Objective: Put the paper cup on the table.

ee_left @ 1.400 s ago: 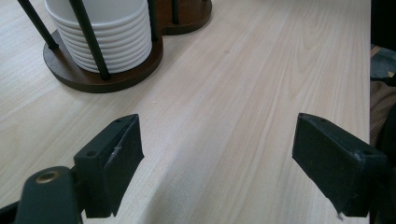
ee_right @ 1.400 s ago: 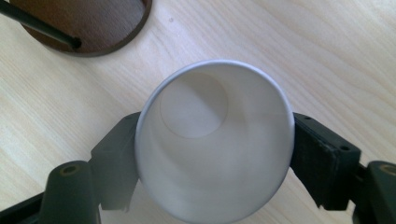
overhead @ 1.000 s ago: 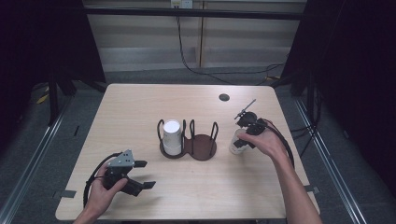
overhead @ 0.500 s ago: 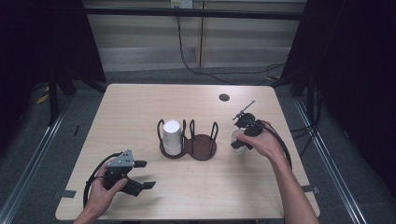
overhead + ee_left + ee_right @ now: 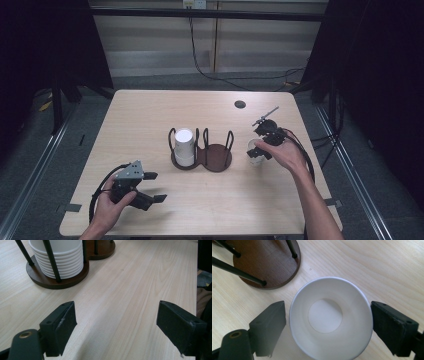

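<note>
While the left gripper (image 5: pixel 150 187) rests low at the near-left of the table (image 5: pixel 150 115) with its jaws spread wide over bare wood, nothing between them, the work in hand sits on the other side. Going rightward, the dark wooden cup holder (image 5: pixel 202 156) stands mid-table: its left ring carries a nested stack of white cups (image 5: pixel 184 147), and its right ring (image 5: pixel 217 155) is bare. In the left gripper view the stack (image 5: pixel 61 257) shows its ribbed rims between the black posts.

Just beside the holder's right ring stands a single white paper cup (image 5: pixel 255 152), upright on the table, open mouth up. The right gripper (image 5: pixel 260 150) straddles it; in the right gripper view the cup (image 5: pixel 330 320) sits between the two jaws, which have just been opening and now stand spread, with a sliver of gap on the left side and the right pad hard by the rim.

This looks like a release just made. To finish it well, the right hand should lift straight up and clear of the rim before swinging anywhere, since a sideways drag could tip so light a cup or knock it into the holder's posts.

No brand, label or writing can be read on the cups, holder or grippers.
</note>
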`<action>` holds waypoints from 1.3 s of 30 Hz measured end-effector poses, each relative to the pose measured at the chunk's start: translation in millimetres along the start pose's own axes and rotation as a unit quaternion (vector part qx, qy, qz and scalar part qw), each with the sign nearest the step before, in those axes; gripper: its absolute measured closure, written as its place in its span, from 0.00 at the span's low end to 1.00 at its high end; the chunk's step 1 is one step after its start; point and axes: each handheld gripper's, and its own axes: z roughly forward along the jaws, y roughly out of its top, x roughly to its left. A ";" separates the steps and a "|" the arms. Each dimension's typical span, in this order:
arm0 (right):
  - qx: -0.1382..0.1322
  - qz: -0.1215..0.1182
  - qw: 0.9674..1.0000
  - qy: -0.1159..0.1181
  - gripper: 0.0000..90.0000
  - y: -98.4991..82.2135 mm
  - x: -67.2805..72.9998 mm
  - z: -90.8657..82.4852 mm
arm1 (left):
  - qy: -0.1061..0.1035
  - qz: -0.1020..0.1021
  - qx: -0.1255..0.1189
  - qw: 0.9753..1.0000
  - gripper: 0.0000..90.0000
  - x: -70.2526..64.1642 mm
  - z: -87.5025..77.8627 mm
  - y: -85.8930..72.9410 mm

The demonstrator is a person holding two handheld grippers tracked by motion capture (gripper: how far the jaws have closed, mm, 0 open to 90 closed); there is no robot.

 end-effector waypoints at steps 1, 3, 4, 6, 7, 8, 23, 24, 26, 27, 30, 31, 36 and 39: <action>-0.002 0.002 1.000 -0.002 0.16 -0.3 0.5 -1.1 | 0.000 0.000 0.001 1.000 0.18 -0.1 0.0 0.0; -0.010 0.005 1.000 0.003 0.16 -1.3 1.0 -3.5 | 0.000 -0.001 0.000 1.000 0.18 -0.6 0.5 0.0; -0.014 0.008 1.000 0.003 0.15 -1.9 1.2 -4.7 | 0.000 -0.001 -0.001 1.000 0.18 -0.7 0.6 0.0; -0.019 0.009 1.000 0.000 0.15 -3.4 1.0 -6.1 | 0.000 -0.001 -0.002 1.000 0.18 -0.8 0.7 0.0; -0.024 0.012 1.000 0.000 0.16 -4.8 0.3 -6.4 | 0.000 0.000 -0.002 1.000 0.18 -0.9 0.6 0.1; -0.032 0.014 0.999 -0.002 0.16 -5.9 -0.1 -6.6 | -0.001 0.000 -0.002 1.000 0.18 -0.9 0.7 0.0; -0.120 0.046 0.992 0.006 0.16 -15.9 5.9 -21.6 | 0.002 -0.001 -0.004 1.000 0.18 -1.1 -0.6 0.2; -0.132 0.053 0.990 0.008 0.16 -17.2 6.9 -23.3 | 0.002 -0.001 -0.005 1.000 0.18 -1.2 -0.5 0.2; -0.151 0.051 0.987 0.000 0.16 -20.2 9.5 -26.0 | 0.001 0.003 -0.003 1.000 0.18 -1.4 -0.7 0.5; -0.162 0.054 0.985 -0.002 0.17 -22.4 10.9 -26.7 | 0.001 0.003 -0.004 1.000 0.18 -1.8 -0.7 0.6; -0.188 0.067 0.980 0.011 0.17 -30.4 14.3 -27.0 | 0.000 0.004 -0.003 1.000 0.18 -2.8 -0.4 0.9; -0.195 0.065 0.979 0.012 0.17 -32.7 16.5 -26.9 | 0.000 0.003 -0.004 1.000 0.18 -3.3 0.2 0.9; -0.225 0.061 0.972 0.010 0.17 -42.6 28.5 -28.7 | -0.001 0.007 0.002 1.000 0.18 -3.9 1.6 1.2; -0.240 0.075 0.968 0.012 0.18 -48.5 31.9 -27.4 | -0.001 0.004 -0.002 1.000 0.18 -4.9 1.3 1.3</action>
